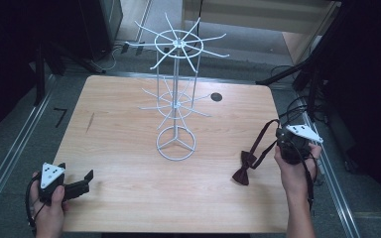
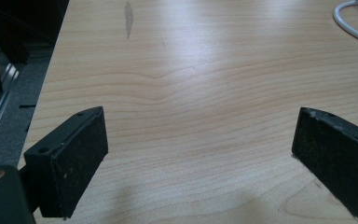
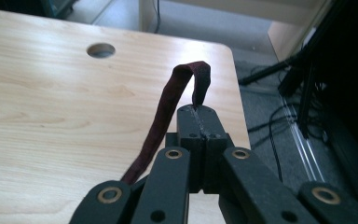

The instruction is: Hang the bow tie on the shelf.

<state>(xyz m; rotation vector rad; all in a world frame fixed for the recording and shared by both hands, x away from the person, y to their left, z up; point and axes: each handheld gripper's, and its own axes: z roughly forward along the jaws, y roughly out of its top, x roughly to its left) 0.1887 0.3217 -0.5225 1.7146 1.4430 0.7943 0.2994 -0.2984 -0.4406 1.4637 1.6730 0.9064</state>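
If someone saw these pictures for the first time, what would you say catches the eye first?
Most striking is the tall white wire rack with spoked hook rings, standing mid-table. Next comes the dark red bow tie near the table's right edge, its strap pinched in the shut right gripper. The left gripper sits open at the near left corner of the wooden table.

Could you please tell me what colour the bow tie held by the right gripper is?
The bow tie is dark maroon, clearest in the high view.
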